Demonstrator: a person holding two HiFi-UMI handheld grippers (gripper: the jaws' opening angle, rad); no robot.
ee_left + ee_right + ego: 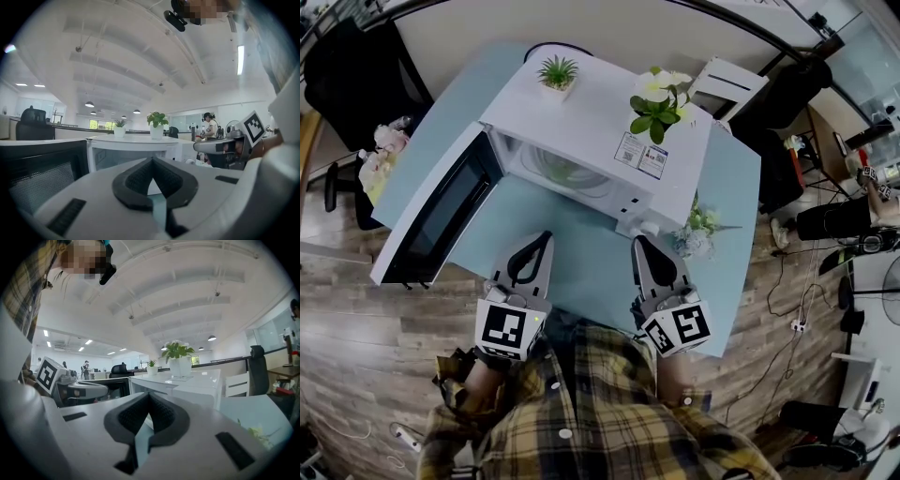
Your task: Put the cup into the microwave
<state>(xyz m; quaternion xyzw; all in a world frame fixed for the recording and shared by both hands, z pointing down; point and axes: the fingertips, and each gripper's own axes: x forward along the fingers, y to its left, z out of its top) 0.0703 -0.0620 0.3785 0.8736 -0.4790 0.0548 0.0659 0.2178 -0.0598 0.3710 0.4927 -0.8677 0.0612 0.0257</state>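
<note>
Overhead, two low (common microwave (591, 131), seemingly)

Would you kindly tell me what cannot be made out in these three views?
- The cup: shows in no view.
- The microwave cavity: in the head view its own top hides the rear; in the left gripper view the left gripper hides the lower part.
- The stickers on the microwave: head view, too small to read.

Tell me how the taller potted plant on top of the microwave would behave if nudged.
The potted plant would probably tip fairly easily: its leaves spread higher and wider than its white pot. With a low push it would likely slide rather than tip, since the top of the microwave looks smooth and flat.
</note>
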